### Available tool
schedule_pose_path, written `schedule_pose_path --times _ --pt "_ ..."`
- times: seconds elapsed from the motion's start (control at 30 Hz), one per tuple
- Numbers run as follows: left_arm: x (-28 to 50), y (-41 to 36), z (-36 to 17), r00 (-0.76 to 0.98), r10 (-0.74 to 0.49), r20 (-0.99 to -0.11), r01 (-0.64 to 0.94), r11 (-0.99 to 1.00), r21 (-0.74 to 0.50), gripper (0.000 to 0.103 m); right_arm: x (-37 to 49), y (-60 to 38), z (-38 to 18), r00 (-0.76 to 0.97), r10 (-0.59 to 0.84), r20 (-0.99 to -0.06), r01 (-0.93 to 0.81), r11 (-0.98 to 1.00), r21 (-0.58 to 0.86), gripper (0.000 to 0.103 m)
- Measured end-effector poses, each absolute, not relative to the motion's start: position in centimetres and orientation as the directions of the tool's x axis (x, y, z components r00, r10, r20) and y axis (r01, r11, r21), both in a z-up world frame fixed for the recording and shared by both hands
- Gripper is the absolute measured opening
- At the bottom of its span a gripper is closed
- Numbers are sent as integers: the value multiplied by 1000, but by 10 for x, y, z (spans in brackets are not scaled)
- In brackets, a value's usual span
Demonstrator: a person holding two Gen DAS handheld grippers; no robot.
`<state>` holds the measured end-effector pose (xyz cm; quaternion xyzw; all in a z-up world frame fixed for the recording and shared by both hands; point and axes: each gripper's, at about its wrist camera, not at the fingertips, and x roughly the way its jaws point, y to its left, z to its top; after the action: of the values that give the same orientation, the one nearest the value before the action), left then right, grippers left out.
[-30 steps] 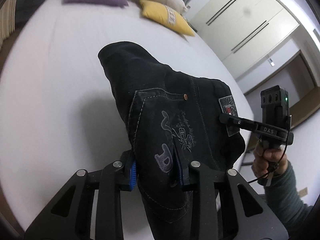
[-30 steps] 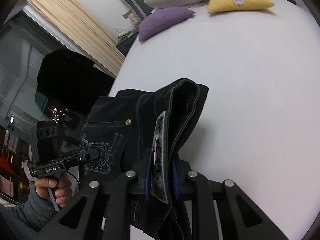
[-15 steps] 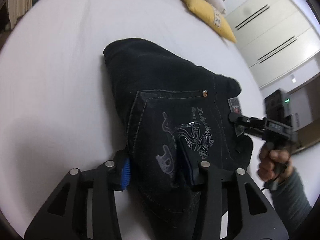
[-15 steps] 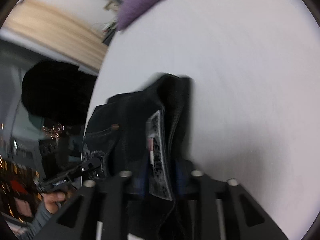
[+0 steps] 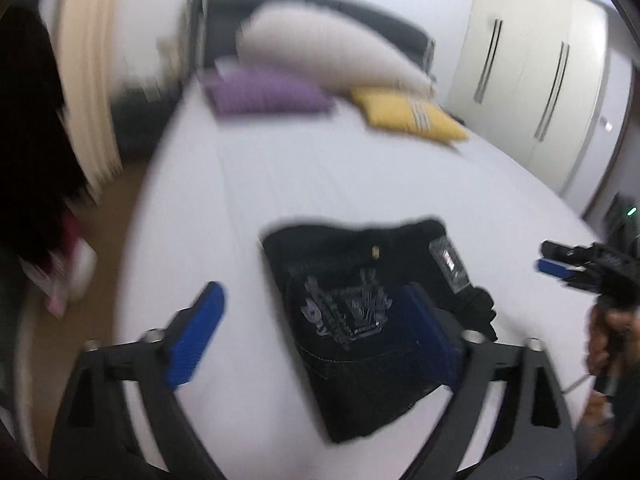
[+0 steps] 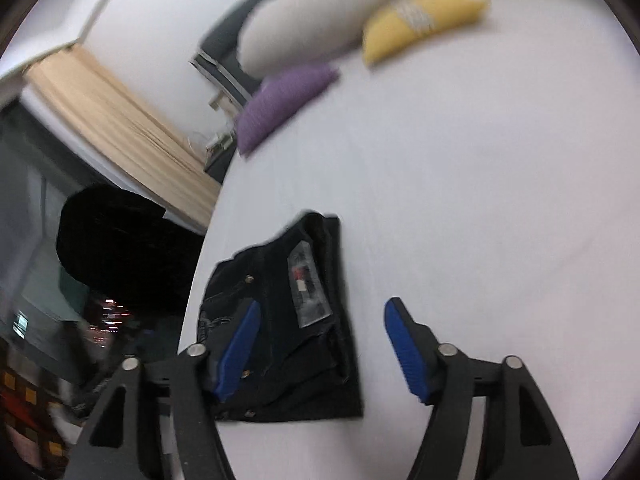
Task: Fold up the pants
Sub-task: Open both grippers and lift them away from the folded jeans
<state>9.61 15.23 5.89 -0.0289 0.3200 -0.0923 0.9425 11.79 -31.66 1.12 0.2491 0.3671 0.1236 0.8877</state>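
The black jeans (image 5: 360, 304) lie folded in a compact bundle on the white bed (image 5: 304, 176), back pocket embroidery and waist label facing up. They also show in the right wrist view (image 6: 288, 320). My left gripper (image 5: 316, 332) is open and empty, raised above the bundle, its blue pads (image 5: 196, 332) wide apart. My right gripper (image 6: 324, 348) is open and empty, above the near right edge of the jeans. The right gripper also shows at the right edge of the left wrist view (image 5: 560, 264), held by a hand.
A purple cushion (image 5: 268, 94), a yellow cushion (image 5: 408, 114) and a white pillow (image 5: 328, 54) lie at the head of the bed. White wardrobe doors (image 5: 532, 80) stand to the right. A beige curtain (image 6: 112, 128) and dark window are left of the bed.
Both grippers have opened and let go of the jeans, then lifted up and back. The jeans now lie flat on the bed. Both views are motion-blurred.
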Motion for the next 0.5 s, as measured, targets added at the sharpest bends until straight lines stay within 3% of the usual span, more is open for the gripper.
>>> schedule_pose_path --times 0.07,0.1,0.17,0.3,0.4,0.5 --pt "54 130 98 872 -103 -479 111 994 -11 102 93 -305 44 767 327 -552 -51 889 455 85" --pt "36 124 112 904 -54 -424 77 996 37 103 76 -297 65 812 288 -508 -61 907 417 88" --pt "0 112 146 950 35 -310 2 993 118 103 44 -287 99 887 238 -396 -79 923 376 103" --pt "-56 103 199 978 93 -188 -67 988 142 103 -15 -274 160 961 173 -214 -103 949 299 103" --pt "-90 98 229 991 71 -114 -55 989 139 103 -51 -265 193 987 121 -105 -92 965 246 103" --pt "-114 104 249 987 95 -128 -82 991 103 103 -73 -253 219 997 75 -29 -66 973 223 103"
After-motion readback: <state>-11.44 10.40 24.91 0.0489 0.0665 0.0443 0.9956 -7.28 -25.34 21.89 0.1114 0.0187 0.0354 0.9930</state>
